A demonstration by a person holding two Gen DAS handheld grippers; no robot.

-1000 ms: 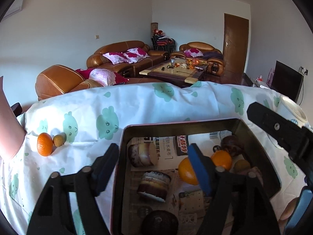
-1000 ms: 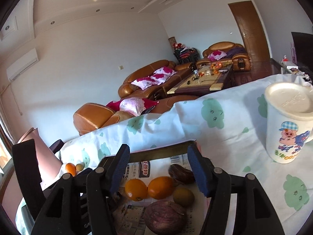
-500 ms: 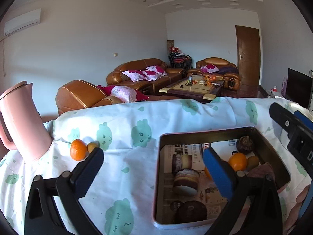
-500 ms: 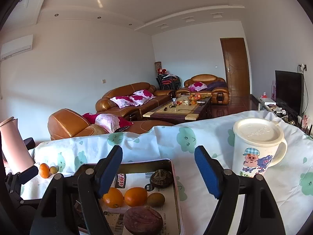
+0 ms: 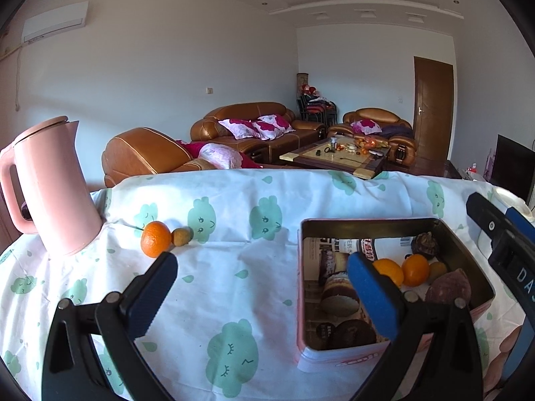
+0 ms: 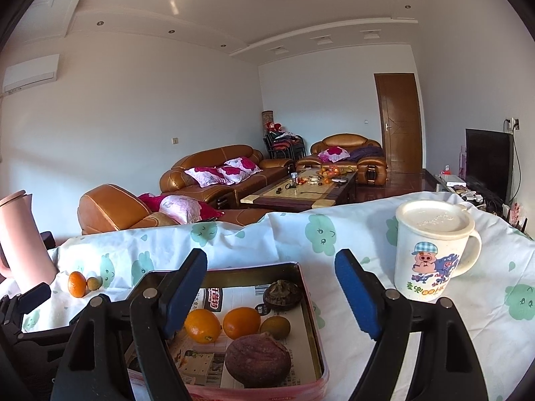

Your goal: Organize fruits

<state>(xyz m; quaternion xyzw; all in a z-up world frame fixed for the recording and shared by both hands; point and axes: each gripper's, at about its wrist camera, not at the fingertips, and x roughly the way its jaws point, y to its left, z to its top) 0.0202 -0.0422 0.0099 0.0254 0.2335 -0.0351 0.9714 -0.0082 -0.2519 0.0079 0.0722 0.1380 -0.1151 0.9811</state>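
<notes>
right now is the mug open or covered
Covered. A cream lid sits flat across the top of the mug, which stands upright on the tablecloth right of the tin. What is inside cannot be seen.

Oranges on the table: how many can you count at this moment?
3. Two oranges lie side by side inside the tin: one on the left, one beside it. A third orange sits on the tablecloth near the pink kettle. The grippers may hide others.

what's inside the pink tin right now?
In the pink tin, on a printed paper liner: two oranges, a small greenish fruit, a dark round fruit and a large purplish-brown one. The near-left corner is hidden behind the right gripper.
</notes>
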